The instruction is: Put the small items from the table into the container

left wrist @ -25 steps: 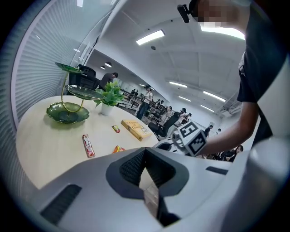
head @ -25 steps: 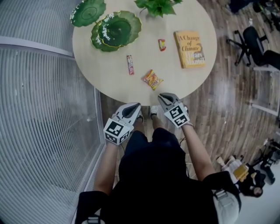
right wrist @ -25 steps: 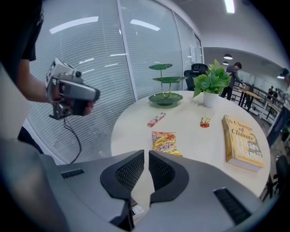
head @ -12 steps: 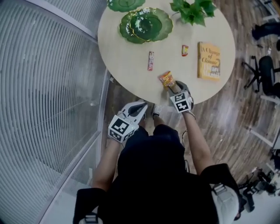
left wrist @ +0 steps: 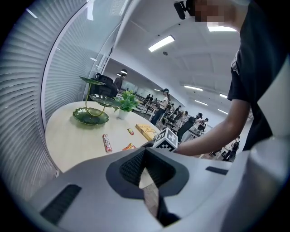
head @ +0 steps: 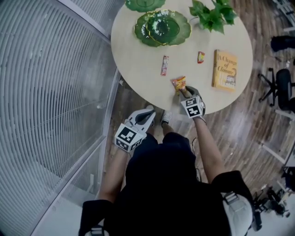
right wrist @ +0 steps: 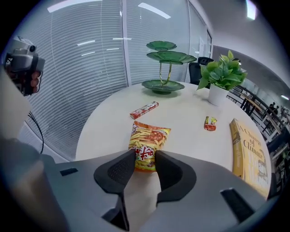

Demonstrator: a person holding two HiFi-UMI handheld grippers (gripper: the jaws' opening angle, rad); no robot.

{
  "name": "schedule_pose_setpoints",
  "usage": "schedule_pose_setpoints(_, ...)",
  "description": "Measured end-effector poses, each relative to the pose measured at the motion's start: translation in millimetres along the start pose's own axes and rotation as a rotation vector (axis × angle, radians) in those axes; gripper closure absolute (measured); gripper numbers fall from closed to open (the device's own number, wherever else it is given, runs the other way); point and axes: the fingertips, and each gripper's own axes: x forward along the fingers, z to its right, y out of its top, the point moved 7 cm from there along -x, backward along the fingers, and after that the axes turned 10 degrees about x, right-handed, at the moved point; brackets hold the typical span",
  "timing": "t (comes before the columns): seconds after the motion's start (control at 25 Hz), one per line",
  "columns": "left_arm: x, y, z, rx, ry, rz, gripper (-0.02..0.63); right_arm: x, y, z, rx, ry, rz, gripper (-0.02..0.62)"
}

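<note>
- The right tongs (head: 184, 91) point steeply down at the near edge of the round tabletop (head: 138, 55). Their jaws stand wide and are closing, with the near end of a snack bag (head: 179, 83) between them. No firm pinch on it shows.
- The bag lies flat on the tabletop, just inside that near edge.
- The left tongs (head: 146, 114) are pressed together with nothing in them. They are held off the tabletop, beyond its near edge and above the wooden floor (head: 239, 124).
- A bar (head: 164, 65) lies further in, between the bag and the dish (head: 163, 26), apart from both.
- A small red packet (head: 201, 57) lies to the right of the bar, near the book (head: 225, 70) but not touching it.
- The green tiered dish stands by the far edge, on the left side.
- The book lies flat along the right edge.
- A potted plant (head: 213, 14) stands at the far edge, beside the dish.
</note>
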Motion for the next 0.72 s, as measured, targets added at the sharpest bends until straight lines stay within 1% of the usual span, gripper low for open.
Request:
schedule_pose_setpoints(0.04,0,0,0,0.001,0.002,0.001,0.604,-1,1,0,0.002,0.007,0.007,0.451)
schedule_pose_setpoints(0.12,0,0,1,0.003,0.004,0.002,0.604,-2,2,0,0.005,0.017,0.021,0.468)
schedule_pose_setpoints(0.32,2,5,5,0.012,-0.004,0.005,0.604,-6,3,-1,0.005,0.029,0.015,0.472)
schedule_pose_setpoints(0.48,7,11,5,0.029,-0.008,0.010,0.604,-14,5,0,0.012,0.029,0.034,0.472)
schedule_pose_setpoints(0.72,16,21,9,0.069,-0.028,0.012,0.604,-55,16,-6,0.024,0.043,0.133,0.472)
